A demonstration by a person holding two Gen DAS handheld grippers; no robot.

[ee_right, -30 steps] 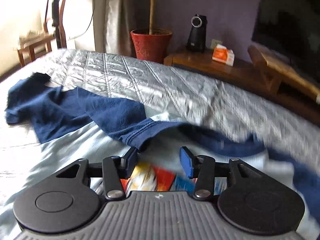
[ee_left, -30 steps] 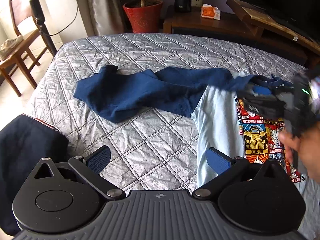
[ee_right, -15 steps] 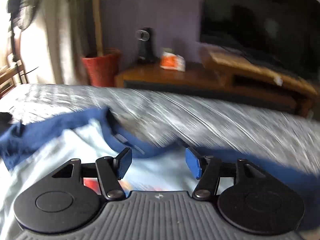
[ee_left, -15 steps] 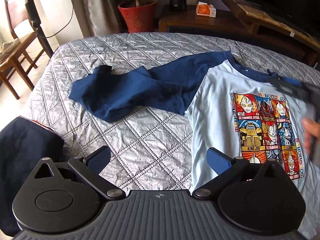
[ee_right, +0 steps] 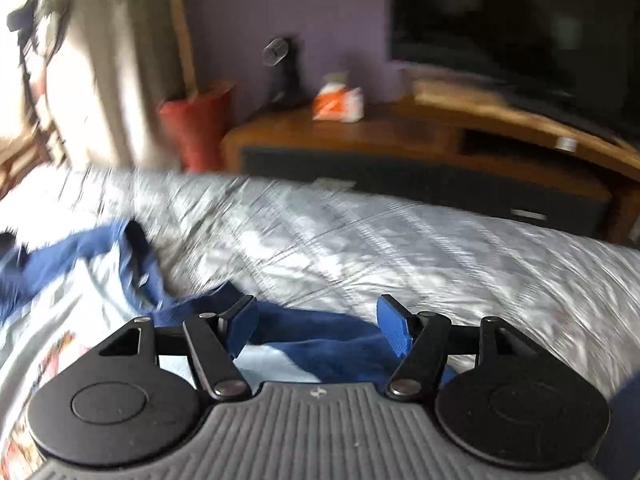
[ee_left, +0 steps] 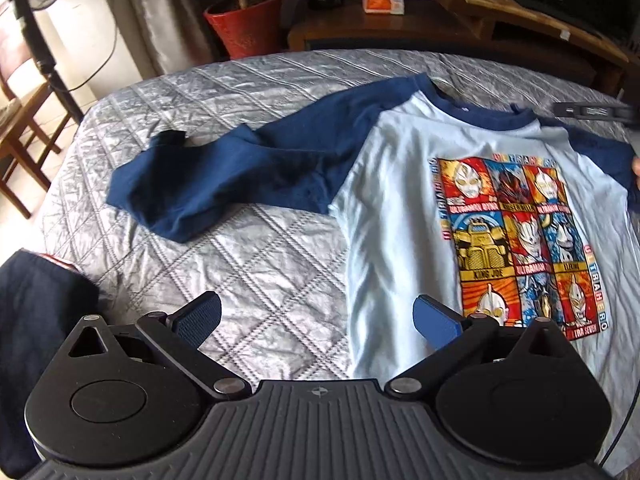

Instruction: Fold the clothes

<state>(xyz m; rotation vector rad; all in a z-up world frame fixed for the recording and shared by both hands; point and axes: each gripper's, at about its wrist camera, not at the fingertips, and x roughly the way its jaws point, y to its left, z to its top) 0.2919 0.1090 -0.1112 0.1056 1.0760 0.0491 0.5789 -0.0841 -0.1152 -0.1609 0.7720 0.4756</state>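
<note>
A light blue T-shirt (ee_left: 400,184) with dark blue sleeves and a colourful cartoon print (ee_left: 520,236) lies face up on the silver quilted bed (ee_left: 240,92). Its left sleeve (ee_left: 224,176) stretches out crumpled to the left. My left gripper (ee_left: 318,320) hovers open above the shirt's lower left edge, nothing between its blue pads. My right gripper (ee_right: 318,328) is over the shirt's right dark blue sleeve (ee_right: 320,344), its jaws opening and not pressing on the cloth. In the left wrist view the right gripper (ee_left: 588,111) shows at the far right edge, blurred.
A dark navy garment (ee_left: 36,320) lies at the bed's left front. Beyond the bed stand a red plant pot (ee_left: 246,20), a wooden TV cabinet (ee_left: 440,20) with an orange-and-white packet (ee_left: 382,0), a fan stand and a wooden chair (ee_left: 20,120).
The right gripper let the sleeve and collar drop, swung right across the shirt and widened its jaws. The shirt now lies spread flat. The left gripper shifted slightly toward the shirt.
</note>
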